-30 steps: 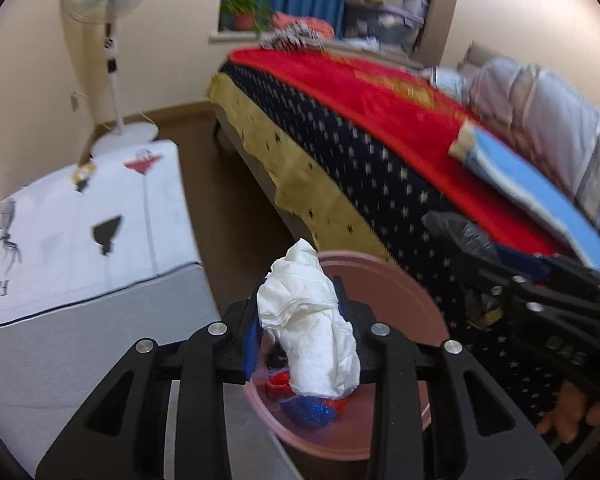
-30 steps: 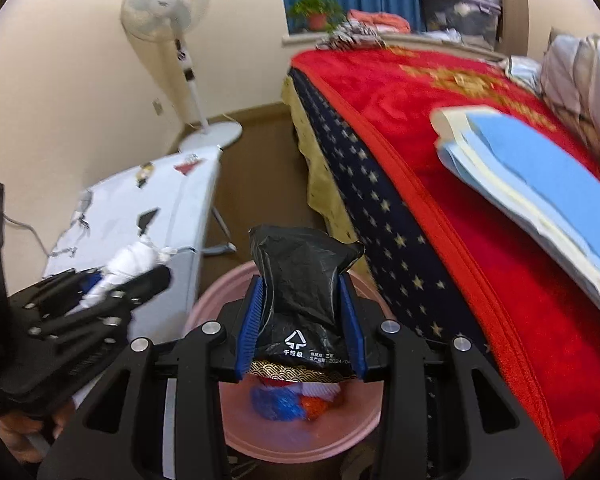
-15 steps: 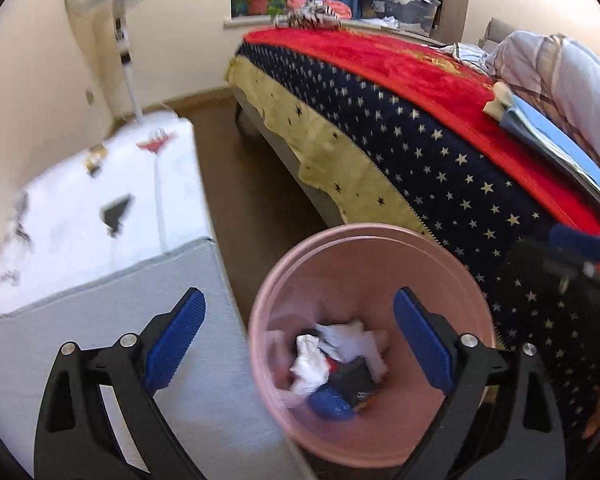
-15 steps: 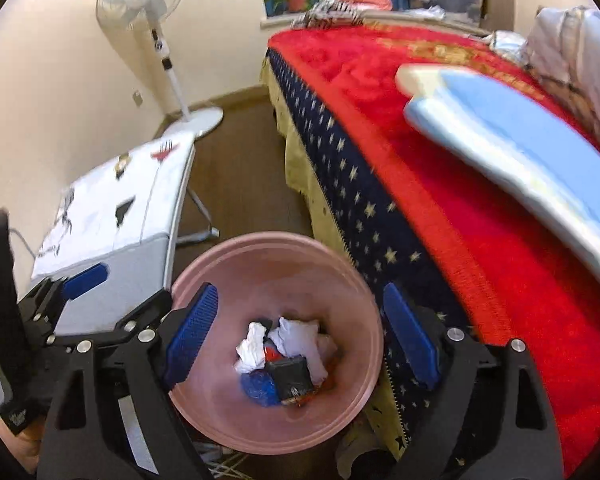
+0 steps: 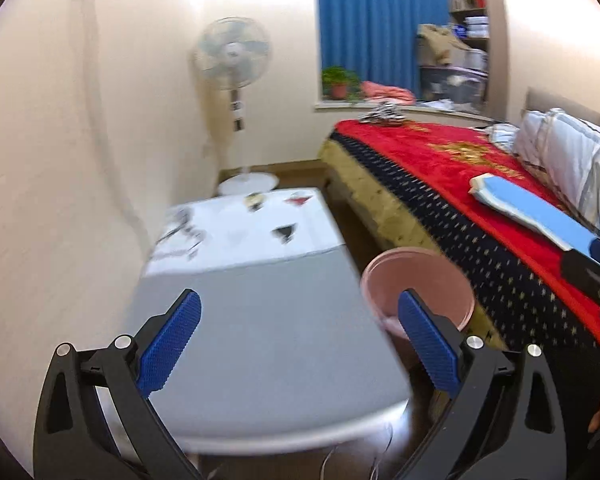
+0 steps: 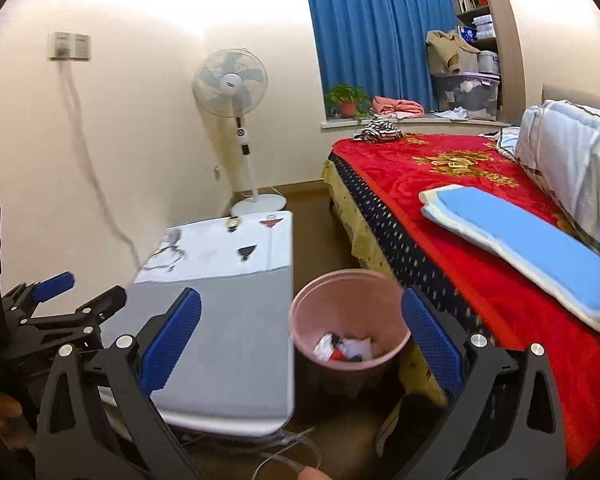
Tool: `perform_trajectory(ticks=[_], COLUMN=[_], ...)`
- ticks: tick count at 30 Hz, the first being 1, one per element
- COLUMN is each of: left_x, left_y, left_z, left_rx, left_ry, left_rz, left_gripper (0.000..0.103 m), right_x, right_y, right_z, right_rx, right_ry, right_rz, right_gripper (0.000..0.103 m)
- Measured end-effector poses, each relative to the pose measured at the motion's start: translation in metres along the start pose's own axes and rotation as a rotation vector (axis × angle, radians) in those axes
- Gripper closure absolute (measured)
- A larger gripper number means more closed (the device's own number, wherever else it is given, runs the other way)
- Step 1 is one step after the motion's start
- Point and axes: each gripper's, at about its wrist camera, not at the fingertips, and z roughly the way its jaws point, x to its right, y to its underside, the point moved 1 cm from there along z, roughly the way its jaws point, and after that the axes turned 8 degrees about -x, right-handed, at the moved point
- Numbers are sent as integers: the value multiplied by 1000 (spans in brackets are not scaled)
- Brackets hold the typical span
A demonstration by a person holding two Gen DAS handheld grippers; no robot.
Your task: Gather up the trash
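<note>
**Trash in the bin, both grippers let go**

Left gripper (image 5: 296, 332) spread wide, just been opening, nothing between the blue pads (image 5: 168, 344). Right gripper (image 6: 300, 332) the same: just been opening, stretched wide, nothing held. Also showing at the left edge of the right wrist view, the left gripper with a bit of a hand under it.

Pink bin (image 6: 342, 280) on the floor, squeezed between the surface (image 6: 236, 320) and the bed (image 6: 460, 216). Down inside it, trash (image 6: 346, 348): white crumpled bits with something red and something dark, too small to tell apart. Blurry in the left wrist view, so maybe the same trash hidden by the bin wall there.

Surface grey near the grippers, white with little drawings farther off. Blue folded pad (image 6: 532, 248) lying on the red bed cover. White fan (image 6: 230, 84) standing by the wall
</note>
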Motion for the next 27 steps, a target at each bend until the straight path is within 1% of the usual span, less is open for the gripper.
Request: perform_trajectory(ticks=[3,6,10,12,16,27], left_x=[-15,-27,-34,-33,-32,-28], left_y=[35,67,88,93,103,106], left_z=[-31,-55,-72,-79,-92,-101], left_rx=[-21,-15,-1,6,25,44], left_ry=[-56,-108,-111,-112,-107,-99], left_rz=[-37,-75,-93,-96,-105,-99], left_gripper=[7,7,7,7,8,8], right_x=[-19,-32,-45,-49,-53,-54], right_y=[27,52,79,85,89,91], right_z=[-24,-37,-43,-46,-57,-64], right_rx=[-27,-51,-91,-99,-76,-71], right_ry=[0,12,22,24,36,46], right_rz=[-29,-52,-73,-86,-102,-106], right_gripper=[5,5,5,5,5,5])
